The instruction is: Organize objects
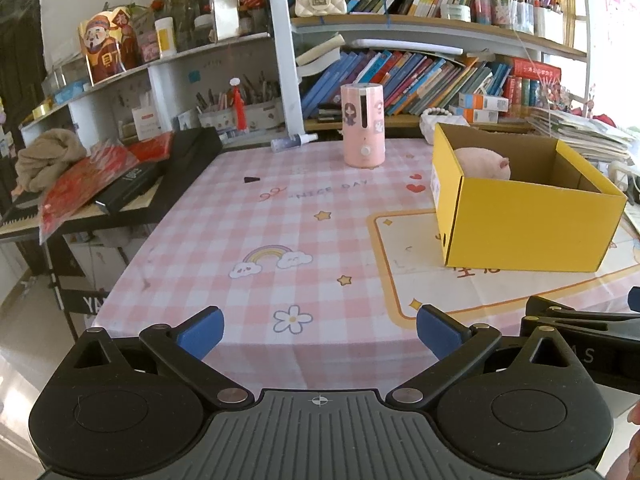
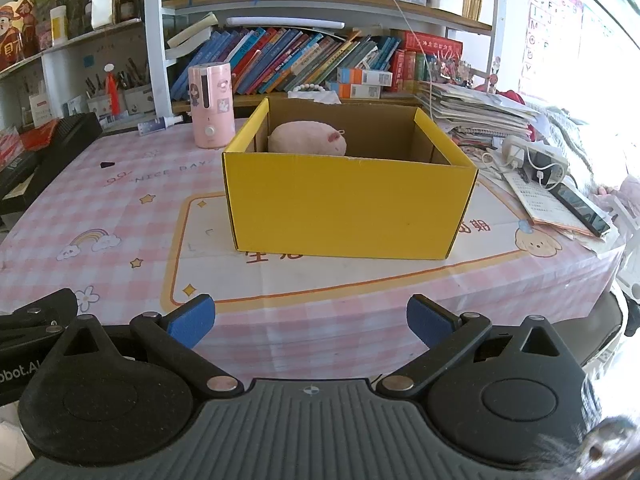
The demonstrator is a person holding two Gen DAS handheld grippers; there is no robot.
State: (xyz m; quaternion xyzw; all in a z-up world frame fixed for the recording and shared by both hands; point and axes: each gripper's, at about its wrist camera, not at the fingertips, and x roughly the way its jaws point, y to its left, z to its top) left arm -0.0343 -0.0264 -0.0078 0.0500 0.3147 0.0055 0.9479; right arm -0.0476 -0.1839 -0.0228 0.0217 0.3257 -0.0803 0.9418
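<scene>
Desk [image 2: 120, 208]: box [image 2: 348, 208] stands on its right-centre part, plush toy [image 2: 308, 138] inside at the box's back left. Cylindrical humidifier [image 2: 211, 106] upright behind and left of the box, apart from it. Spray bottle [image 2: 160, 123] lying left of the humidifier, at the desk's rear edge. Bookshelf [image 2: 320, 56] behind the desk. Stacked papers [image 2: 480, 116] right of the box.

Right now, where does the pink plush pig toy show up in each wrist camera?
Left wrist: the pink plush pig toy is right of centre, inside the yellow cardboard box.
Right wrist: the pig is near centre, in the box's back left corner.
Shared landmark: the pink cylindrical humidifier, left of the box.
</scene>
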